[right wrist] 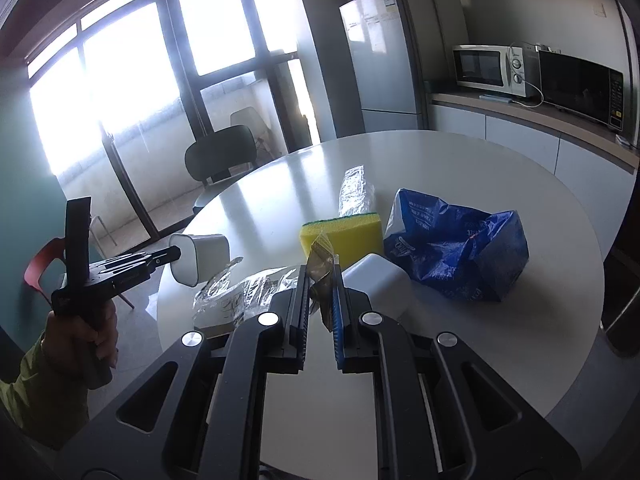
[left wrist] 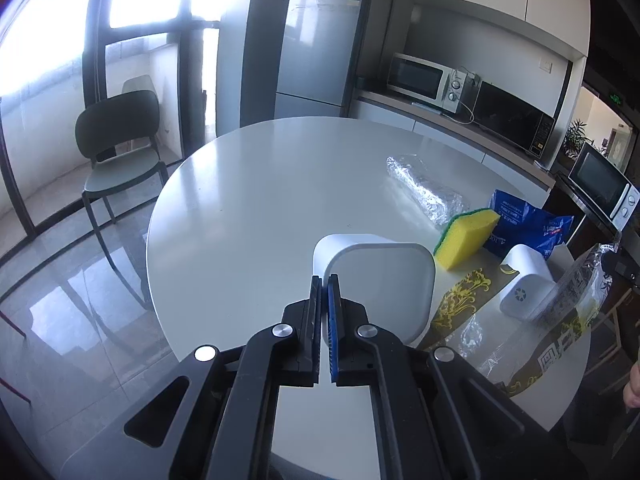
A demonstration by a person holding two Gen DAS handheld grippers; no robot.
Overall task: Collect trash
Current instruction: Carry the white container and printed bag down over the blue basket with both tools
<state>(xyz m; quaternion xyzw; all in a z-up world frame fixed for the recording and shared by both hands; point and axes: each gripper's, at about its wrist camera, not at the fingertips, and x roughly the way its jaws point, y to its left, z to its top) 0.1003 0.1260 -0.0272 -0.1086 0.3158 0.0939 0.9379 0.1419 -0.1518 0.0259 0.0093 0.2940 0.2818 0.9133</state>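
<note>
My left gripper (left wrist: 325, 284) is shut on the rim of a small white bin (left wrist: 376, 280), held tilted in the air. The right wrist view shows that bin (right wrist: 204, 256) and the left gripper (right wrist: 172, 254) beyond the table's left edge. My right gripper (right wrist: 322, 276) is shut on a clear wrapper with gold print (right wrist: 320, 260); its crinkled tail (right wrist: 248, 292) trails to the left. In the left wrist view the wrapper (left wrist: 576, 292) hangs at the right. A second white bin with a recycling mark (left wrist: 524, 292) lies on its side just past the right gripper's fingers (right wrist: 376, 284).
On the round white table (left wrist: 260, 200) lie a yellow sponge (right wrist: 340, 236), a crumpled blue bag (right wrist: 452, 248) and a silvery wrapper (right wrist: 354, 190). A dark chair (left wrist: 120, 148) stands at the far left. A counter with microwaves (left wrist: 424, 80) runs behind, beside a fridge (left wrist: 316, 44).
</note>
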